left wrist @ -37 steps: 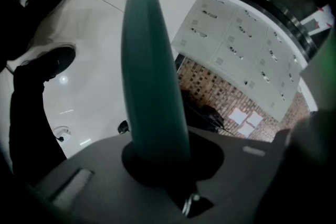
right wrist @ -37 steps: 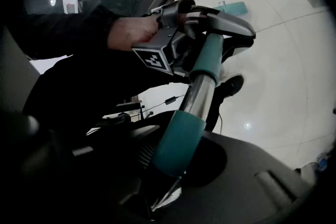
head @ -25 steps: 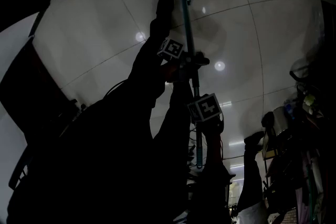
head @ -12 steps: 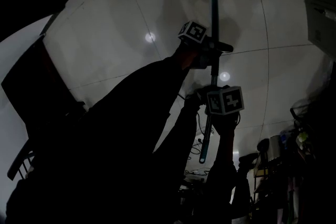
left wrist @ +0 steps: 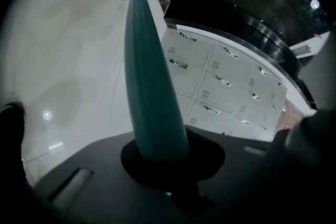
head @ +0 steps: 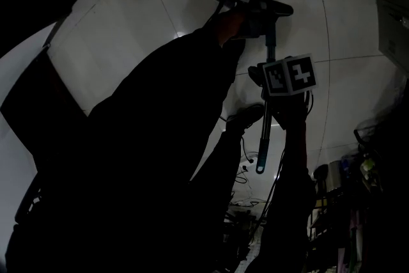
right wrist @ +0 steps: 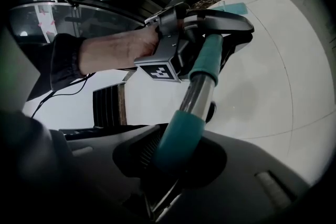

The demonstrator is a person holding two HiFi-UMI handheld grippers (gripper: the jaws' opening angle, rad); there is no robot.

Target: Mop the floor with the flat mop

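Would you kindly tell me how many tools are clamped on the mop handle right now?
2. The left tool grips the mop handle farther toward the mop head; the right tool grips it nearer the handle's free end.

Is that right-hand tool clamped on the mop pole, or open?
Clamped: the right gripper closes snugly round the teal mop handle.

Flat mop (left wrist: 149,102), long teal handle with a bare metal section (right wrist: 201,94), clamped in left gripper (left wrist: 157,157) and right gripper (right wrist: 176,157), slanting ahead to its teal head (right wrist: 231,8) on the floor (right wrist: 273,76)
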